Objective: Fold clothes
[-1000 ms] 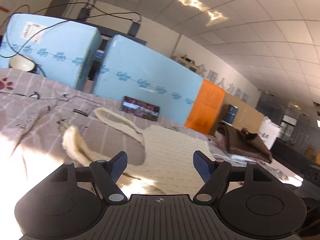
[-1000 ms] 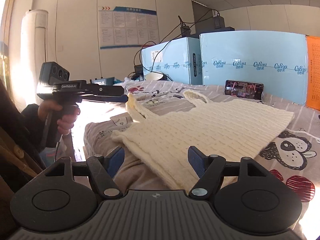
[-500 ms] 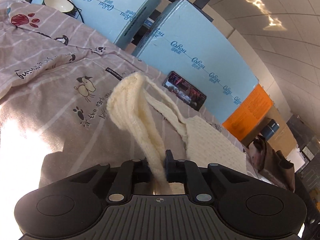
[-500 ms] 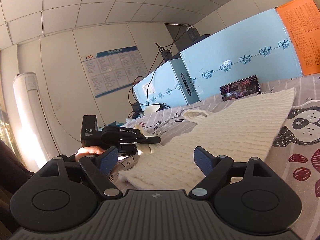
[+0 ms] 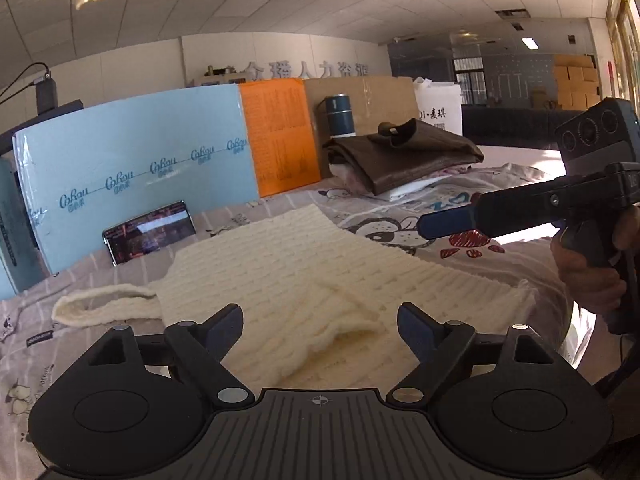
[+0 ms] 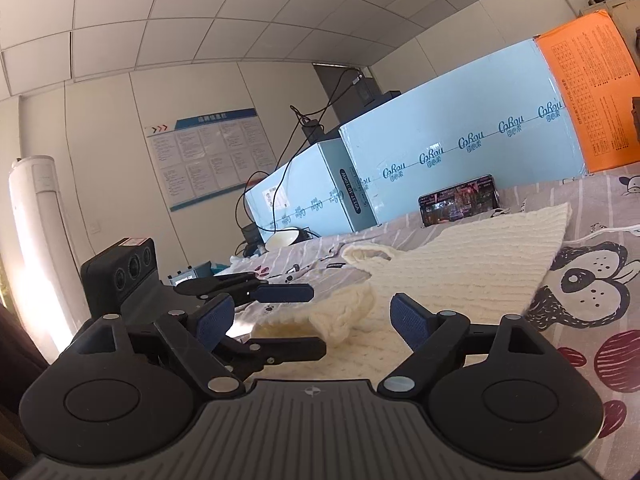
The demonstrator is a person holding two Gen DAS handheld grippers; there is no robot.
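Note:
A cream knit top (image 5: 288, 276) lies flat on the patterned bed sheet (image 5: 404, 224). One shoulder strap lies folded over onto the body just ahead of my left gripper (image 5: 320, 320), which is open and empty. The other strap (image 5: 100, 308) stretches out to the left. In the right wrist view the top (image 6: 460, 272) spreads to the right and the folded strap (image 6: 344, 312) bunches between the two grippers. My right gripper (image 6: 312, 316) is open and empty over the near edge. It also shows in the left wrist view (image 5: 452, 224), at the right.
A phone (image 5: 150, 232) leans against light blue boxes (image 5: 140, 176) at the back. An orange board (image 5: 280, 140), a dark blue flask (image 5: 340, 116) and folded brown clothes (image 5: 404, 156) stand at the back right. A white bowl (image 6: 286, 238) and cables sit far left.
My left gripper, shut on the strap half a second ago, has carried it over onto the top's body, let go and opened. The right gripper stayed open and moved closer.

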